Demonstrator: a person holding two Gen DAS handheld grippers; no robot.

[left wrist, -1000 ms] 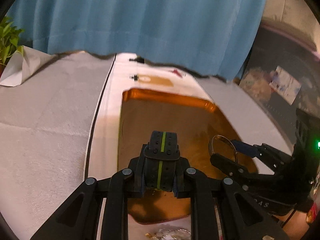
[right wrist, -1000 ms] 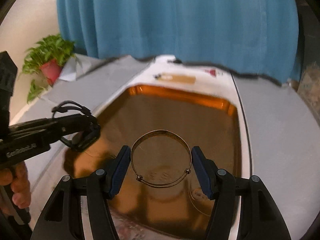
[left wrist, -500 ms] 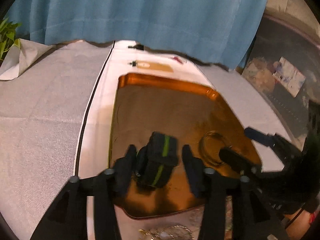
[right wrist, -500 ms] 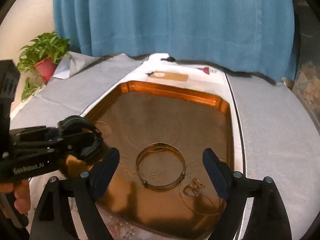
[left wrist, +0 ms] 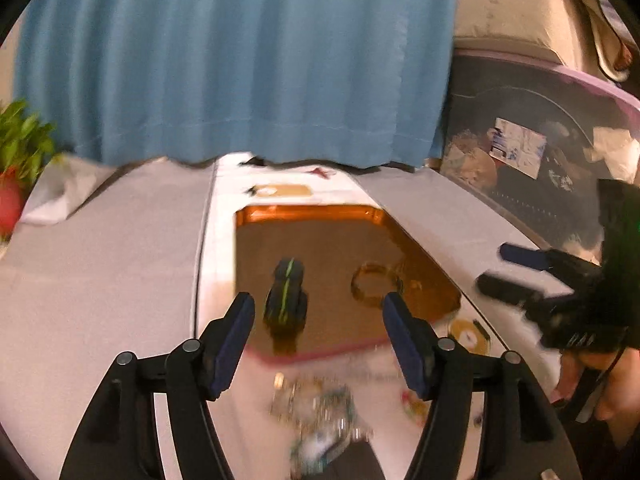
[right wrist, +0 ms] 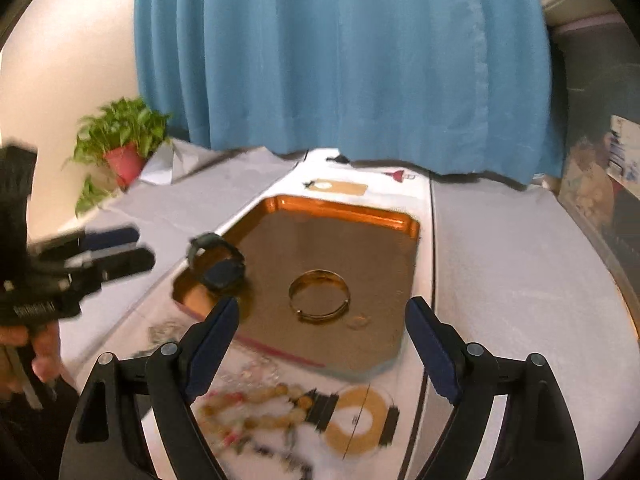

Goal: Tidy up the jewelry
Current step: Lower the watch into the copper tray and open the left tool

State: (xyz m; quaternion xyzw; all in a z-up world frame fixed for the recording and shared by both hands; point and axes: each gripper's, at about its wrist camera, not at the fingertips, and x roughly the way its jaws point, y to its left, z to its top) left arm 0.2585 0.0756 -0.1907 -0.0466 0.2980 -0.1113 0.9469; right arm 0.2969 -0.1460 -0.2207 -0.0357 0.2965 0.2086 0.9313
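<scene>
Right wrist view, right gripper (right wrist: 322, 320): jaws spread wide, nothing between them; a second ago they pinched the gold bangle (right wrist: 319, 295), which now lies flat in the copper tray (right wrist: 348, 210)
Left wrist view, left gripper (left wrist: 318, 322): wide open and empty too, drawn back from the black watch (left wrist: 286, 296) it held a second ago
Watch: stands on edge near the tray's left rim
Change: both pieces released inside the tray, both grippers pulled back toward the near side
Meaning: two items look sorted; I judge the next pick comes from the pile
Left to do: bead bracelet (right wrist: 256, 400) and gold-faced watch (right wrist: 356, 420) lie blurred on the white cloth (right wrist: 500, 264), just short of the tray's near rim
Room: far half of the tray is bare; cloth either side is open; blue curtain (right wrist: 340, 60) hangs well behind
</scene>
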